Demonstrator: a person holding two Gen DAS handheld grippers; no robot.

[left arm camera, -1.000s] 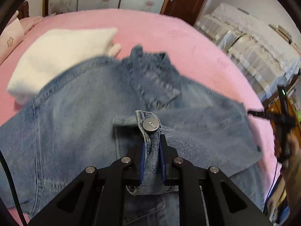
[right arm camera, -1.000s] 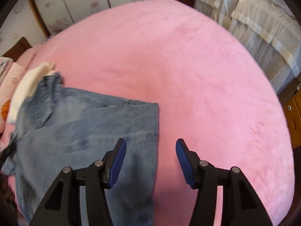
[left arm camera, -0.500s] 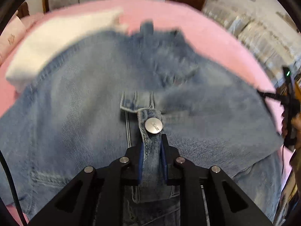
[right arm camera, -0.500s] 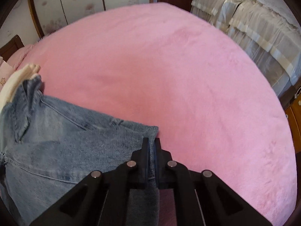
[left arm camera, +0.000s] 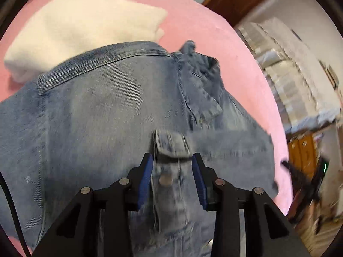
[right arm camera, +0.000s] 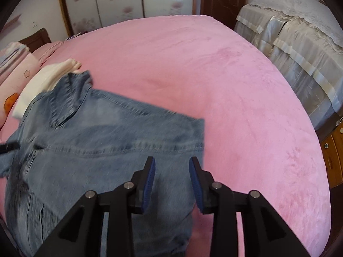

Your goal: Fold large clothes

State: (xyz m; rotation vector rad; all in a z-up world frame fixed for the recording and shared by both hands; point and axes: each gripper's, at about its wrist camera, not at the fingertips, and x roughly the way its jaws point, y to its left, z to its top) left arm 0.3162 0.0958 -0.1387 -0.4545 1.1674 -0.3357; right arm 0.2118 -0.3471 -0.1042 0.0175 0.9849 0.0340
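A blue denim jacket (left arm camera: pixel 103 117) lies folded on the pink bed (left arm camera: pixel 193 17). My left gripper (left arm camera: pixel 172 163) is open just above its buttoned front placket (left arm camera: pixel 166 180), with the fingers either side of the flap. In the right wrist view the jacket (right arm camera: pixel 107 132) lies at the lower left of the pink bed (right arm camera: pixel 214 85). My right gripper (right arm camera: pixel 172 167) is open over the jacket's right edge, holding nothing. The right gripper also shows at the right edge of the left wrist view (left arm camera: pixel 308 177).
A folded cream garment (left arm camera: pixel 81 27) lies on the bed beyond the jacket's collar, also seen in the right wrist view (right arm camera: pixel 47 79). Pink pillows (right arm camera: pixel 17 68) lie at the far left. A covered sofa (right arm camera: pixel 300 42) and wooden cabinet (right arm camera: pixel 334 150) stand right of the bed.
Both grippers have opened and let go of the denim. The jacket's front now lies flat on the bed, and both grippers have drawn back slightly.
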